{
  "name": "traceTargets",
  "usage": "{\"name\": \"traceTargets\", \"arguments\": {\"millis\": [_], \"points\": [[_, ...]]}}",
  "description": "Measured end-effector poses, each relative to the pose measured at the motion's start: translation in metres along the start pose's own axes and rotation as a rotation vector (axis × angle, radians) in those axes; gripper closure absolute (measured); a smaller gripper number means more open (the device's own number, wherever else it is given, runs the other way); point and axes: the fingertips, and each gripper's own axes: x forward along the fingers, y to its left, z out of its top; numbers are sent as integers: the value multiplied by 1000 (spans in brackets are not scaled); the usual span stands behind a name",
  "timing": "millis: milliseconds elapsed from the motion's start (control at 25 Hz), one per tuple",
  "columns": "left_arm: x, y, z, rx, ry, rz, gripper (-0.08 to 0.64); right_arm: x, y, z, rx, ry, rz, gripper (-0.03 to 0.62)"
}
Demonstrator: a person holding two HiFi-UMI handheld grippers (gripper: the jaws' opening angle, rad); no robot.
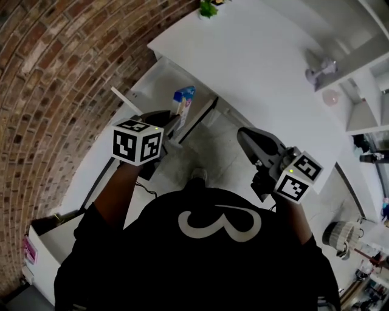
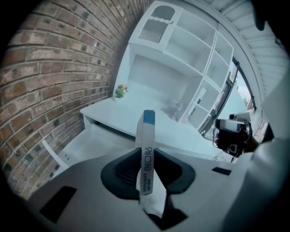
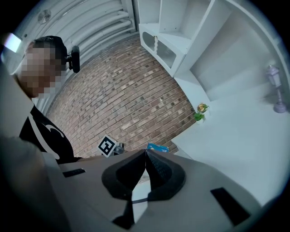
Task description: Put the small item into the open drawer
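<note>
Near the open drawer point(image 1: 159, 85) by the brick wall point(image 1: 55, 79), pinching a box point(image 2: 147, 136) in the left gripper point(image 2: 146, 158); holding the right gripper point(image 3: 145, 158) closed by the white desk point(image 1: 261, 73).

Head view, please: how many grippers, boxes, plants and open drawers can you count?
grippers: 2, the left gripper and the right gripper
box: 1, white with a blue end, in the left gripper's jaws
plant: 1, on the desk's far corner
open drawer: 1
total: 5
</note>
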Motion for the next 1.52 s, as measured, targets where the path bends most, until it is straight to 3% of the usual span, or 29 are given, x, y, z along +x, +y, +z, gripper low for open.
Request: {"name": "traceTargets", "arguments": {"millis": [240,880,1320,1520], "points": [[41,32,-12,62,112,42,471,5,-21,2,19,3,-33,583],[140,98,-50,91,453,53,471,29,-72,16,66,8,-58,583],[190,126,-86,84,637,49,471,31,-94,12,102,22,-107,583],[206,137,-101,77,664,68,471,22,-104,7,117,29,-142,583]]}}
